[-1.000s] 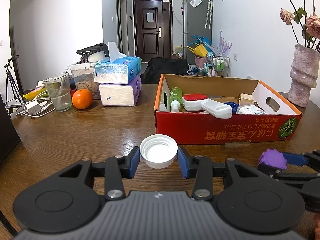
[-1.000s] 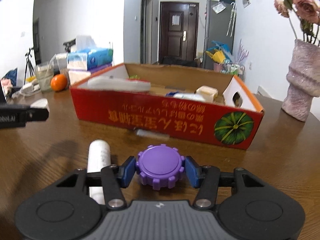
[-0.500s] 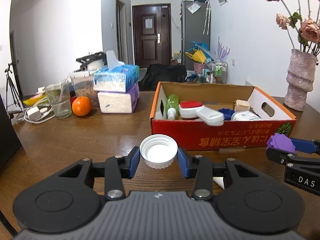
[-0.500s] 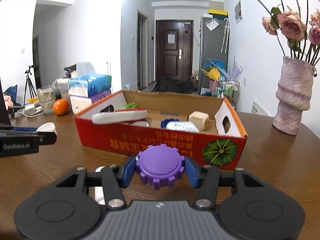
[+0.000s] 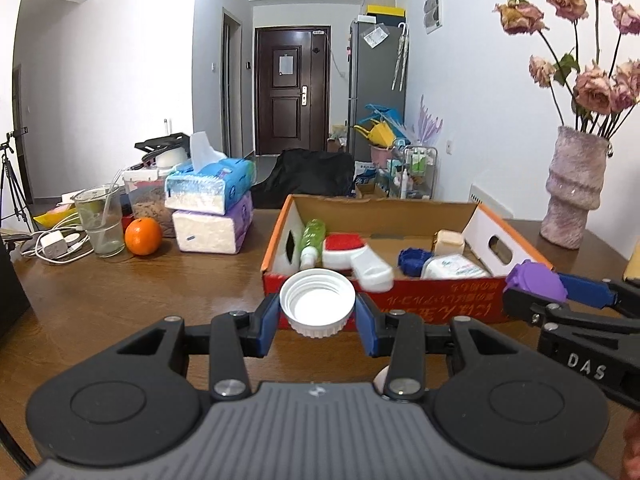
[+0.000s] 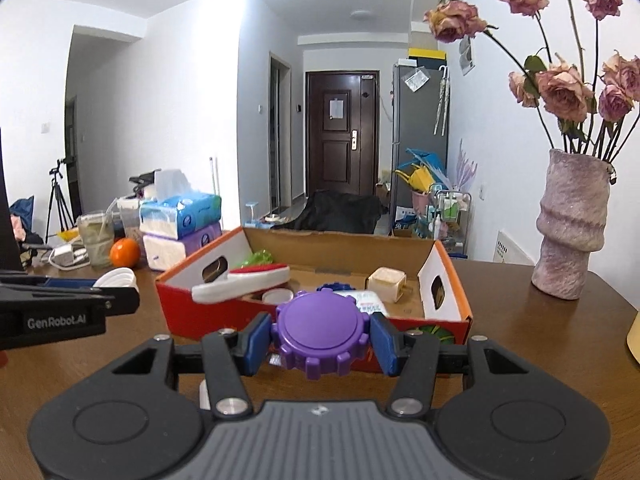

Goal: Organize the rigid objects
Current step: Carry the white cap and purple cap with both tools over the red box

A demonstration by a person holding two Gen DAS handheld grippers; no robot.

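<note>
- Left claw (image 5: 317, 322) is clamped on the white cap (image 5: 317, 308), open side facing the camera. Over the last second it's come up off the worktop (image 5: 120, 300) and now sits level with the box's near wall.
- Right claw (image 6: 319, 340) is pinching the purple cap (image 6: 320, 334), and it rose too. A second ago it only saw the box's red front; now it looks down into it.
- So both caps are airborne, just short of the cardboard box (image 5: 400, 304) at 12 o'clock, neither one over the rim yet. I'd guess drop-off is next.
- Inside the box: green bottle (image 5: 312, 236) at 11, red-and-white brush (image 5: 356, 256) mid, blue cap (image 5: 412, 260) and a white packet (image 5: 452, 268) at 1. Free floor looks to be toward the back.
- Further off: orange (image 5: 143, 236) and tissue packs (image 5: 212, 208) at 10, vase (image 5: 574, 192) at 2.
</note>
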